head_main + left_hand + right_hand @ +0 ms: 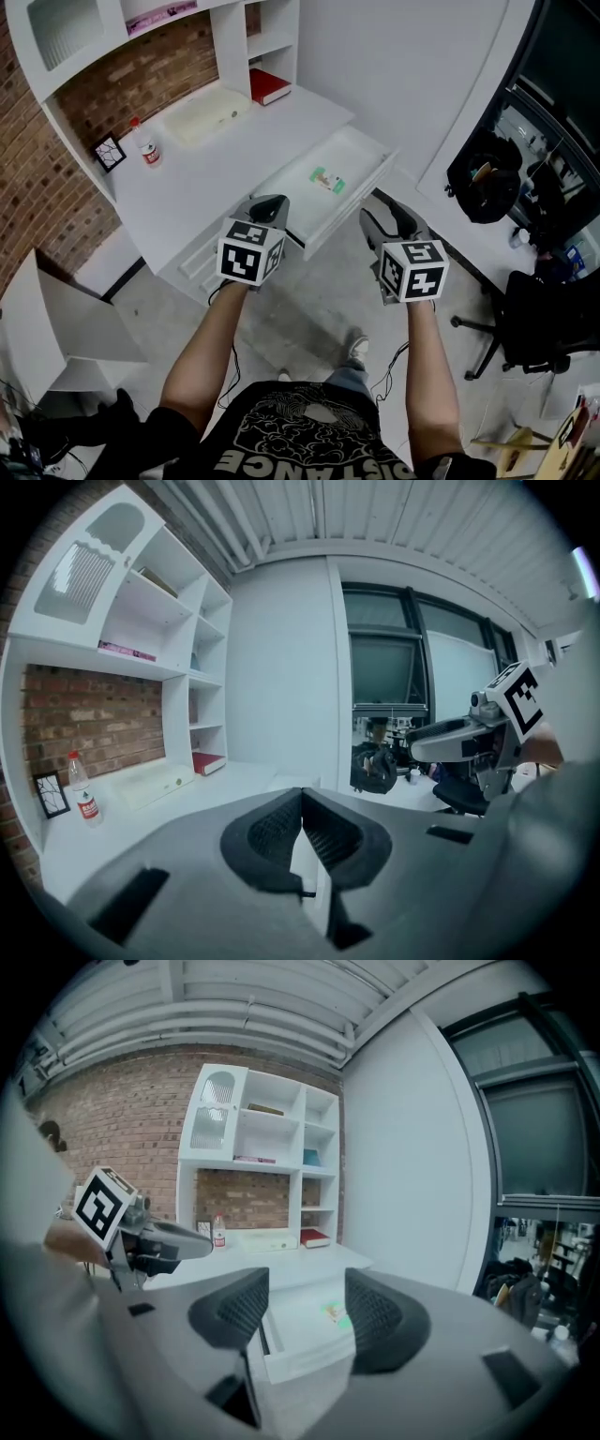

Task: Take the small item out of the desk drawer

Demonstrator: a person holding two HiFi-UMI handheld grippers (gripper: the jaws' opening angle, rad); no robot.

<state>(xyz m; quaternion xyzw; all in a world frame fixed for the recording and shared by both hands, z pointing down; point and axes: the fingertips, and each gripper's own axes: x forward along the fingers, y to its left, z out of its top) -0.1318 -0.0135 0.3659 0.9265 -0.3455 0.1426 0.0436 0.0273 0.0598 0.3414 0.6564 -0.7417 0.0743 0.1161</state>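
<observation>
Containers: The drawer (364, 155) of the white counter (216, 159) is pulled out. One small item (328, 180), green and white, lies flat on the drawer floor about mid-length. The rest of the drawer floor is bare white. On the counter top sit a pale shallow tray (202, 117), contents not resolvable, a small bottle (147, 142) with a red cap standing upright, and a small dark-framed picture (109, 152) leaning at the brick wall. A lower compartment of the shelf unit (230, 37) holds a red book (269, 86) lying flat.

Left claw (269, 204): the jaws are closed tip to tip with nothing between them. It hangs just short of the drawer's near corner and touches nothing that I can see.

Right claw (382, 208): the jaws stand apart at a moderate gap and the pads are bare. It is level with the drawer front, on the drawer's right side, and is not in contact with it. The item is well apart from both claws.

View differences: The right gripper view frames the open drawer and the item between its jaws, with the left claw at its left edge. In the left gripper view the claw's own body blocks the drawer, so no item is visible. That view shows the counter top, bottle, tray, the windows, and the right claw at its right edge. Only the head view shows both forearms, the floor and an office chair (530, 319) off to the right.
</observation>
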